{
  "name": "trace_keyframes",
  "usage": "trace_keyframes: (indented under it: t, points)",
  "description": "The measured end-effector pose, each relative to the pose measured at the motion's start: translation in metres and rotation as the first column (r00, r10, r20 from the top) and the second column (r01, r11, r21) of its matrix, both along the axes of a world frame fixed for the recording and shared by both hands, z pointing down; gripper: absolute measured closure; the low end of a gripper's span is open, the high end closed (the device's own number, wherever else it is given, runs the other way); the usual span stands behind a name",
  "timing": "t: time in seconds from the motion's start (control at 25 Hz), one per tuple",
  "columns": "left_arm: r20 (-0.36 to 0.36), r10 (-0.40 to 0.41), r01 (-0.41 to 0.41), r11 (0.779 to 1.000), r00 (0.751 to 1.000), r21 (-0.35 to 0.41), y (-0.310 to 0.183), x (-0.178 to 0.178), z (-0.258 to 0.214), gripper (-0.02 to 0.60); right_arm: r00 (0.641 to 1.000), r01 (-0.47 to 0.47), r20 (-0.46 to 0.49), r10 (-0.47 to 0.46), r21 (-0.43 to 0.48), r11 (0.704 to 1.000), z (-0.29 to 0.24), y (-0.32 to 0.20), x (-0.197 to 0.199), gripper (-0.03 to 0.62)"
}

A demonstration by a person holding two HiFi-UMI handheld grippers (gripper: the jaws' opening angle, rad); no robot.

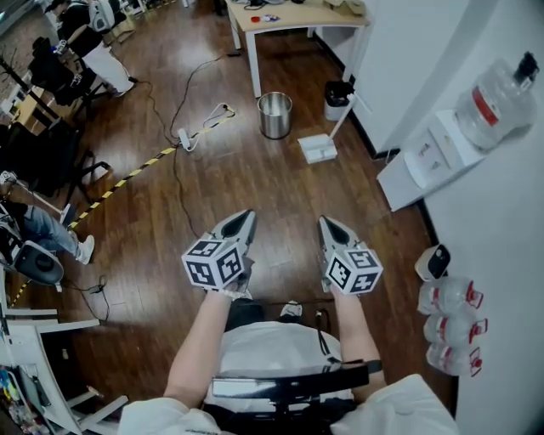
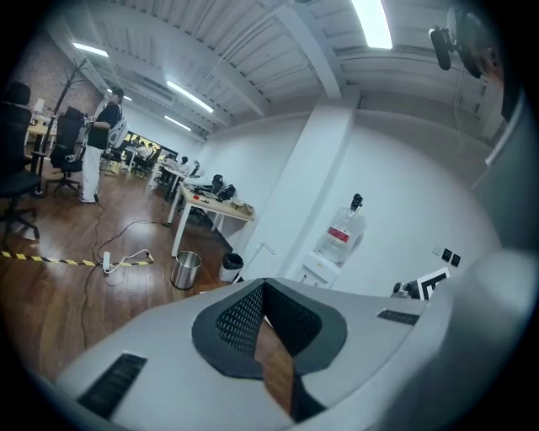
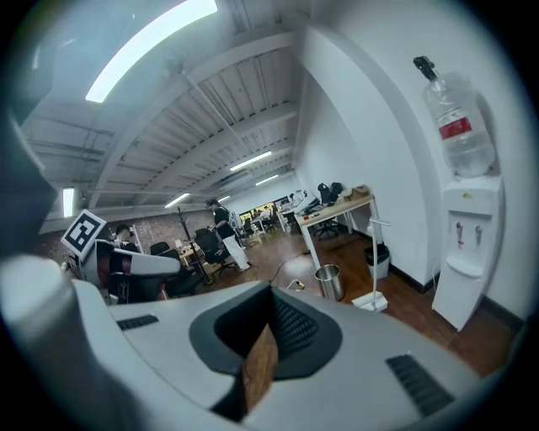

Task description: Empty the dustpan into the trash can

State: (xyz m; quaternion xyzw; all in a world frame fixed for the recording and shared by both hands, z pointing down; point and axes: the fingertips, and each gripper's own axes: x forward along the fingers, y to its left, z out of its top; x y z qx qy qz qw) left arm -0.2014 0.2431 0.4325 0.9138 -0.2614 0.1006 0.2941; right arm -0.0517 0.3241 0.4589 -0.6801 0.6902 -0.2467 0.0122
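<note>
A white dustpan [image 1: 317, 149] with a long upright handle stands on the wooden floor ahead of me, near the white wall. Just left of it is a round steel trash can [image 1: 274, 115], and a small black bin [image 1: 338, 99] sits behind it. My left gripper [image 1: 246, 217] and right gripper [image 1: 325, 223] are held side by side at waist height, well short of these things. Both are shut, with nothing between the jaws. The left gripper view shows the steel can [image 2: 185, 269] and black bin [image 2: 231, 267] beyond its closed tips [image 2: 263, 284]. The right gripper view shows the steel can [image 3: 327, 282] and dustpan [image 3: 370, 300] past its tips [image 3: 271, 289].
A light wooden table [image 1: 293, 17] stands behind the cans. A power strip [image 1: 184, 138], cables and a yellow-black tape line [image 1: 127, 177] lie on the floor to the left. A water dispenser [image 1: 425, 161] and spare bottles [image 1: 450, 297] line the right wall. Office chairs and seated people fill the far left.
</note>
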Motion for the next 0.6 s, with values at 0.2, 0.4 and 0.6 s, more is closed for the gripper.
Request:
trace_keyframes:
  t: [0.2, 0.4, 0.6]
  points:
    - [-0.026, 0.009, -0.009, 1.000, 1.000, 0.010, 0.005, -0.004, -0.010, 0.594, 1.000, -0.020, 0.002, 0.020, 0.011, 1.000, -0.008, 0.003, -0.005, 0.595]
    - [-0.042, 0.027, -0.025, 0.999, 0.999, 0.036, -0.006, -0.018, -0.022, 0.594, 0.999, -0.024, -0.042, 0.025, 0.042, 0.999, -0.030, -0.014, -0.020, 0.595]
    - [-0.046, 0.027, -0.026, 0.999, 0.999, 0.027, -0.021, -0.031, -0.022, 0.594, 0.999, -0.015, -0.039, 0.017, 0.042, 0.999, -0.035, -0.029, -0.036, 0.595]
